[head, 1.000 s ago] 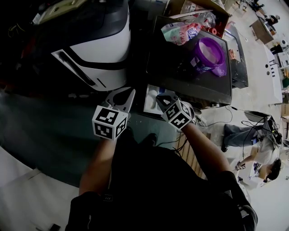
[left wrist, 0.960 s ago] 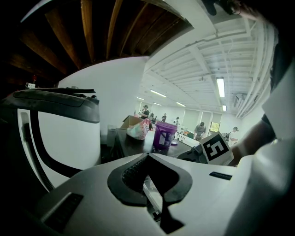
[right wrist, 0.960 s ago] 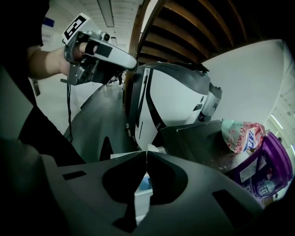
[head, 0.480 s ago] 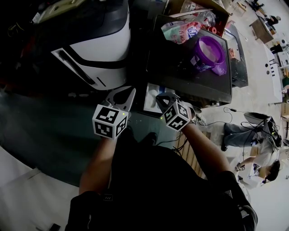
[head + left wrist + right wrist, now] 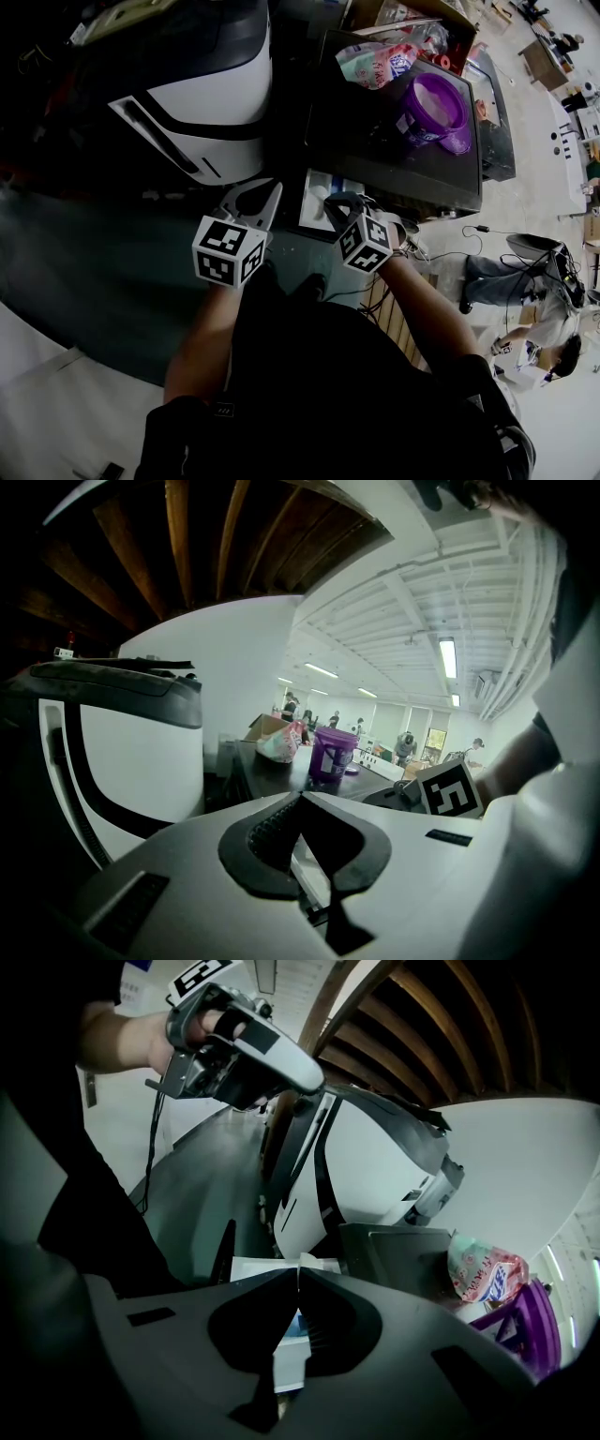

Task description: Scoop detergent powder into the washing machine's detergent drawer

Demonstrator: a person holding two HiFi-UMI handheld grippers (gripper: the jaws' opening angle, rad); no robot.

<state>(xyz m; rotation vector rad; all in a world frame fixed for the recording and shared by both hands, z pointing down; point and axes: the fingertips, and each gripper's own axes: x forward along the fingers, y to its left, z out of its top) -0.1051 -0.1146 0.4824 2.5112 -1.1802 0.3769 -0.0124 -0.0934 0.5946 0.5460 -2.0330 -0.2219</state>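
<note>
Currently the left gripper (image 5: 272, 192) and right gripper (image 5: 334, 202) hang side by side, each with its jaws pressed together on nothing. Just ahead of the right gripper, the white detergent drawer (image 5: 315, 190) juts open at the near left corner of a dark cabinet (image 5: 375, 159). A purple tub (image 5: 433, 111) and a detergent bag (image 5: 373, 64) sit on the cabinet top toward its far edge. A white washing machine (image 5: 206, 103) stands to the left.

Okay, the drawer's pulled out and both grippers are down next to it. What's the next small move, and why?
Probably lift the right gripper away from the detergent drawer toward the open purple tub on the dark top. The drawer stands pulled out, and both that gripper and the left gripper are shut and hold nothing, so no powder is on its way.
</note>
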